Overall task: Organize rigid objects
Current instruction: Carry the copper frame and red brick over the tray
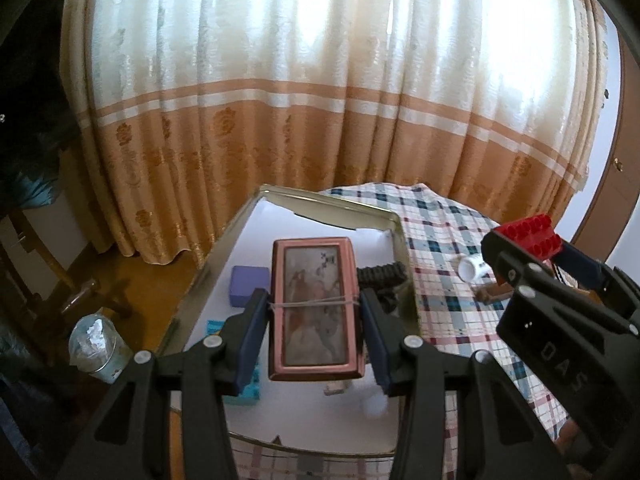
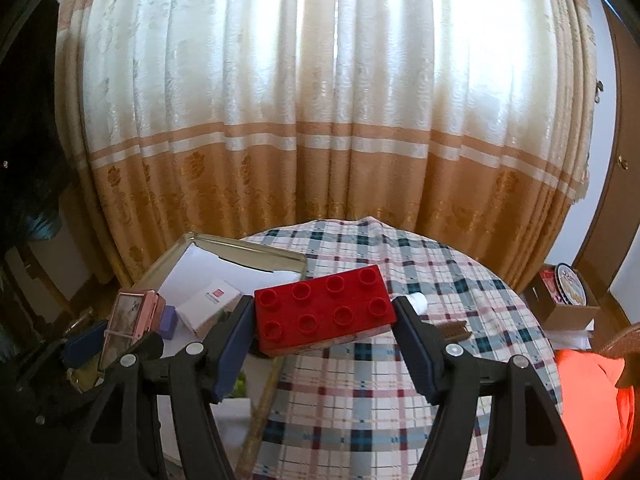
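A: What is nearest?

B: Two grippers, each holding something. The left gripper (image 1: 314,312) is clamped on the long sides of a pink case (image 1: 314,308) with an elastic band around it, held above an open metal tin (image 1: 394,224). The right gripper (image 2: 324,316) squeezes a red building brick (image 2: 324,306) by its ends, above the checked cloth just right of the tin.

A: What could go wrong?

B: My guess: the brick sits at a slant in the pads, so it could twist free and drop. The two grippers are close together and could knock each other over the tin. The case might land on the purple block (image 1: 249,285) or the dark bundle (image 1: 380,274) already inside.

A: And the setting?

B: A round desk (image 2: 400,380) with a plaid tablecloth. A small white bottle (image 1: 474,269) lies tipped over on it. Beyond hangs a cream and orange curtain (image 2: 320,120), brightly backlit.
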`<state>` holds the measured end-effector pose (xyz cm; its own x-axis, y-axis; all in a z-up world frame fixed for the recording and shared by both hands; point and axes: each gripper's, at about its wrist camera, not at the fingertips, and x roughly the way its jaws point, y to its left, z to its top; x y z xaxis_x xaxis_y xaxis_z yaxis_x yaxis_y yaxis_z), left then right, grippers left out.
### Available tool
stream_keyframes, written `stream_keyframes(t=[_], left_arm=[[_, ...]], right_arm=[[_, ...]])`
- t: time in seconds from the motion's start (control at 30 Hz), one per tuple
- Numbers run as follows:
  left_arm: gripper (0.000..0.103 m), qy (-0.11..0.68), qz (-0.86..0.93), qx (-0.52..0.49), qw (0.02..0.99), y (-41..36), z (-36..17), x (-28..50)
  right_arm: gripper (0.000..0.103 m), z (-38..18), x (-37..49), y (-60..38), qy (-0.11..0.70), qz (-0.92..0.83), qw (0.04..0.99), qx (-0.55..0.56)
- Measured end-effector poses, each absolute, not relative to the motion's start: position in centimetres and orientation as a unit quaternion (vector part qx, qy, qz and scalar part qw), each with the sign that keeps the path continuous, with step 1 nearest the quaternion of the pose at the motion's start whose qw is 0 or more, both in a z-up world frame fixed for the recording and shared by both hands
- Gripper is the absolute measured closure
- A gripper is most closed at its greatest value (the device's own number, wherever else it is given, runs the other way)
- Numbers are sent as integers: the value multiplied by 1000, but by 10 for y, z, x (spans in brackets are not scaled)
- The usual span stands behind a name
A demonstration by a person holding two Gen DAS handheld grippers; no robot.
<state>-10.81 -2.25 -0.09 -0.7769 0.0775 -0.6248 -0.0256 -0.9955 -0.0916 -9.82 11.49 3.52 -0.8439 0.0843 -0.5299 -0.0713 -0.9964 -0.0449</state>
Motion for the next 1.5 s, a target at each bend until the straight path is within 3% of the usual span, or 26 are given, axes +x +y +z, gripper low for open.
stream_keyframes(t=[1.5], left_arm=[[57, -29, 920, -391, -16, -51, -38, -160]], right_arm=[[33, -3, -215, 74, -16, 927, 1, -375]])
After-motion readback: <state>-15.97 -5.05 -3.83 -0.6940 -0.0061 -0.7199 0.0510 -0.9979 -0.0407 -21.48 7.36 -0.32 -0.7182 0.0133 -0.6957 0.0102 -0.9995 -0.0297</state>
